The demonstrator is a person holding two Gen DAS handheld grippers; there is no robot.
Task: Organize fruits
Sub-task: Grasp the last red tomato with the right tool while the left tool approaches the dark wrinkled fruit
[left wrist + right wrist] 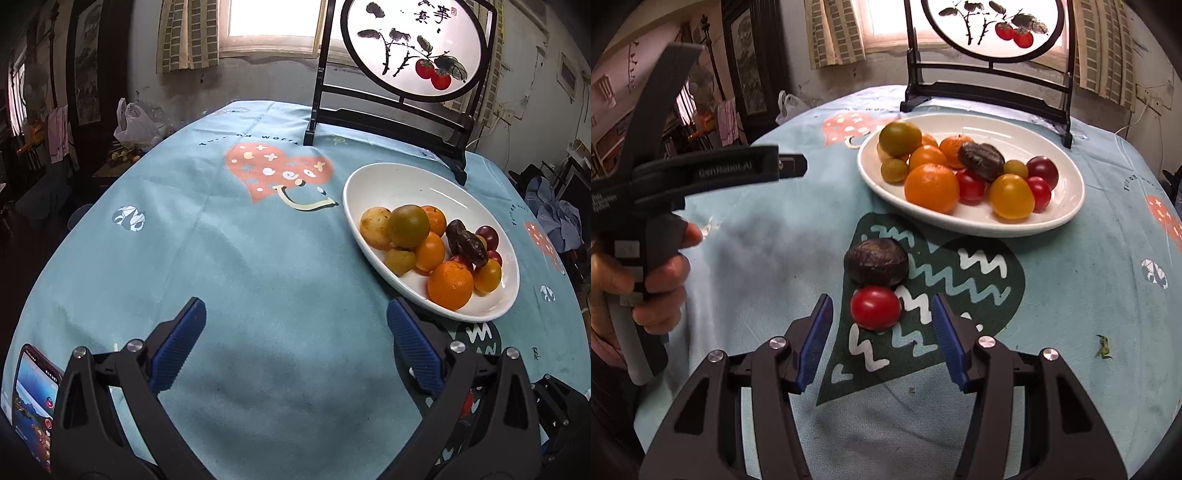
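While the right gripper (882, 314) hangs over the table (1071, 295) with jaws apart, a red cherry tomato (875, 307) lies between its fingertips, untouched. Just beyond sits a dark passion fruit (876, 261). The left gripper (295, 321) gapes wide over bare cloth, beside the white plate (406, 181) of fruit.

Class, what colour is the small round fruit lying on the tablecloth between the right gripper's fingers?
Red: the small round fruit shows best in the right wrist view.

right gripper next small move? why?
Probably ease the right gripper forward and down around the red tomato, then close. Its jaws stand open, with the tomato just ahead between the tips, untouched, on the cloth outside the plate. The dark fruit touches it behind, so go gently.
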